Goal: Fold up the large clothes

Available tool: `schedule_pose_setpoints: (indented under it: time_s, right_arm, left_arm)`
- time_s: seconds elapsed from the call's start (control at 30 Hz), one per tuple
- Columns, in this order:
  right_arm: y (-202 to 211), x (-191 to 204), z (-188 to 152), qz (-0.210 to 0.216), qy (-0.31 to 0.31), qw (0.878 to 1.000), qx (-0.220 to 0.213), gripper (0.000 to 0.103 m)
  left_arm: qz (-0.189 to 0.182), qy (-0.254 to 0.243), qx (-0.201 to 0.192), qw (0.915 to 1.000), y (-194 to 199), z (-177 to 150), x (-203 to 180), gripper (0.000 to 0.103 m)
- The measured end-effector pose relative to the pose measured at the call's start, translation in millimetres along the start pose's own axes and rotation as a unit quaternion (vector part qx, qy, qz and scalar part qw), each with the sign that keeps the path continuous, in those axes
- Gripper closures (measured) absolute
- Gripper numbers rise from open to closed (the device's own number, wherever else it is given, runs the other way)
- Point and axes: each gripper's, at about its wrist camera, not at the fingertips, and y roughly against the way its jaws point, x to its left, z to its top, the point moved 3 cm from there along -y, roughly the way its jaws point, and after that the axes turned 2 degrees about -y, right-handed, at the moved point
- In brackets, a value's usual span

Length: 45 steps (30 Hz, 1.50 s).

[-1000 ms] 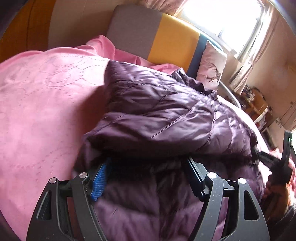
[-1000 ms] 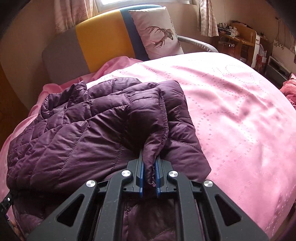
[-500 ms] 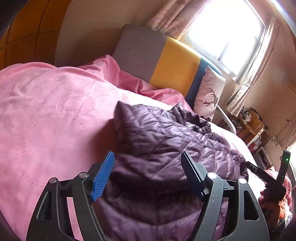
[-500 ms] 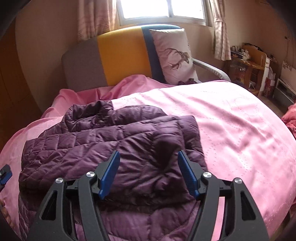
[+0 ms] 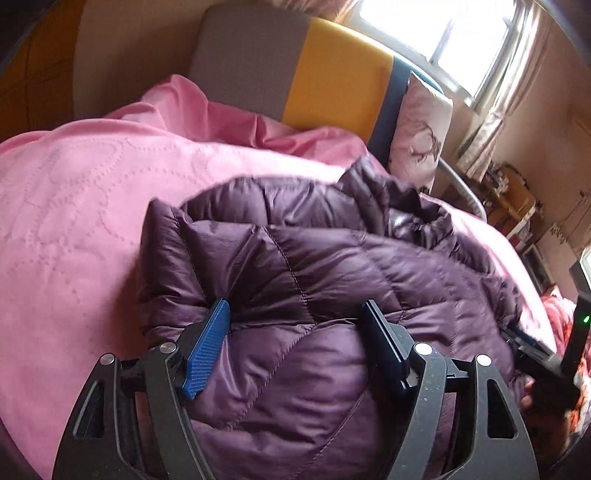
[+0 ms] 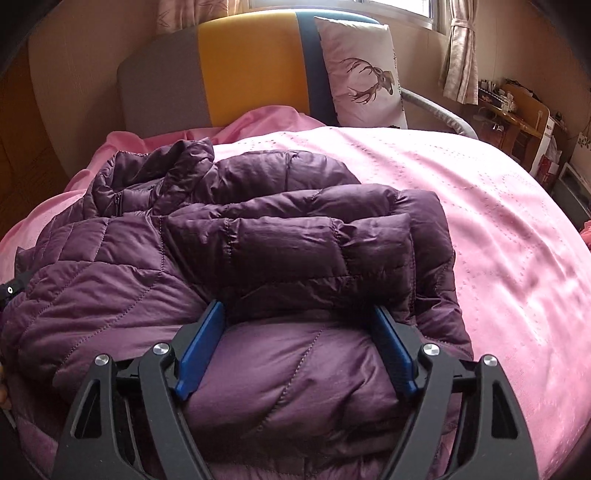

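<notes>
A dark purple quilted puffer jacket (image 5: 332,258) lies bunched on the pink bedspread (image 5: 74,203), collar toward the headboard. In the right wrist view a sleeve (image 6: 295,236) is folded across the jacket's (image 6: 110,295) front. My left gripper (image 5: 295,306) stands open low over the jacket's near left part, and puffy fabric bulges up between its fingers without being pinched. My right gripper (image 6: 297,308) is opening, its jaws wide over the near right part just below the folded sleeve. Fabric lies between its blue pads (image 6: 201,347), but they do not press it.
A grey, yellow and blue headboard (image 6: 251,66) and a deer-print pillow (image 6: 365,74) stand at the bed's far end. A cluttered wooden desk (image 6: 517,110) is at the far right, under a curtained window (image 5: 443,22). Pink bedspread (image 6: 498,240) spreads right of the jacket.
My right gripper let go of the jacket fold it was pinching and spread its jaws wide. My left gripper came out from under a folded layer and moved across to the jacket's near edge.
</notes>
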Motion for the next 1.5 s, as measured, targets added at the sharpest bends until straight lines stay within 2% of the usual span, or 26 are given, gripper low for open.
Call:
schedule_pose_setpoints:
  time_s: [0.07, 0.17, 0.33, 0.47, 0.6, 0.7, 0.77, 0.87, 1.0, 1.17, 1.27, 1.5]
  right_arm:
    - [-7.7, -0.4, -0.7, 0.004, -0.001, 1.000, 0.008, 0.025]
    - [-18.6, 0.6, 1.4, -0.004, 0.006, 1.000, 0.022, 0.024]
    - [-18.9, 0.8, -1.0, -0.008, 0.009, 1.000, 0.018, 0.024]
    - [-15.8, -0.2, -1.9, 0.001, 0.005, 1.000, 0.014, 0.022]
    - [-3.1, 3.0, 0.7, 0.001, 0.008, 1.000, 0.006, 0.017]
    - [22.5, 11.2, -1.5, 0.009, 0.011, 1.000, -0.018, 0.012]
    - [33.9, 20.5, -8.9, 0.025, 0.030, 0.999, -0.023, 0.009]
    - [31.2, 30.7, -23.8, 0.006, 0.065, 0.998, -0.017, 0.008]
    - [13.4, 31.0, -28.4, 0.002, 0.061, 0.998, 0.008, 0.008]
    - [0.0, 30.9, -31.1, -0.001, 0.063, 0.998, 0.028, 0.007]
    - [1.7, 28.3, -32.8, 0.006, 0.058, 0.998, 0.025, 0.006]
    - [14.5, 24.1, -34.1, 0.019, 0.044, 0.999, 0.007, 0.005]
  left_arm:
    - [0.012, -0.017, -0.004, 0.9998, -3.7, -8.6, -1.4, 0.030]
    - [-0.004, 0.004, -0.004, 1.0000, -10.1, -11.7, 8.1, 0.030]
    - [0.017, -0.008, 0.001, 0.9998, -8.7, -10.2, 4.2, 0.030]
    - [0.064, -0.019, -0.023, 0.9975, 19.7, -11.5, -9.3, 0.030]
    - [0.045, -0.070, -0.056, 0.9950, 54.0, -29.8, -44.7, 0.029]
    - [0.041, -0.100, -0.046, 0.9931, 53.5, -44.4, -61.7, 0.027]
    - [0.040, -0.097, -0.036, 0.9938, 47.4, -49.3, -63.6, 0.024]
    - [0.043, -0.086, -0.016, 0.9953, 34.2, -52.9, -61.4, 0.022]
    - [0.041, -0.076, -0.004, 0.9963, 24.4, -56.5, -54.2, 0.021]
    - [0.058, -0.085, 0.005, 0.9947, 15.0, -58.6, -58.4, 0.020]
    - [0.063, -0.082, -0.001, 0.9947, 22.1, -56.4, -59.8, 0.020]
    - [0.068, -0.063, -0.030, 0.9953, 65.6, -69.5, -59.0, 0.020]
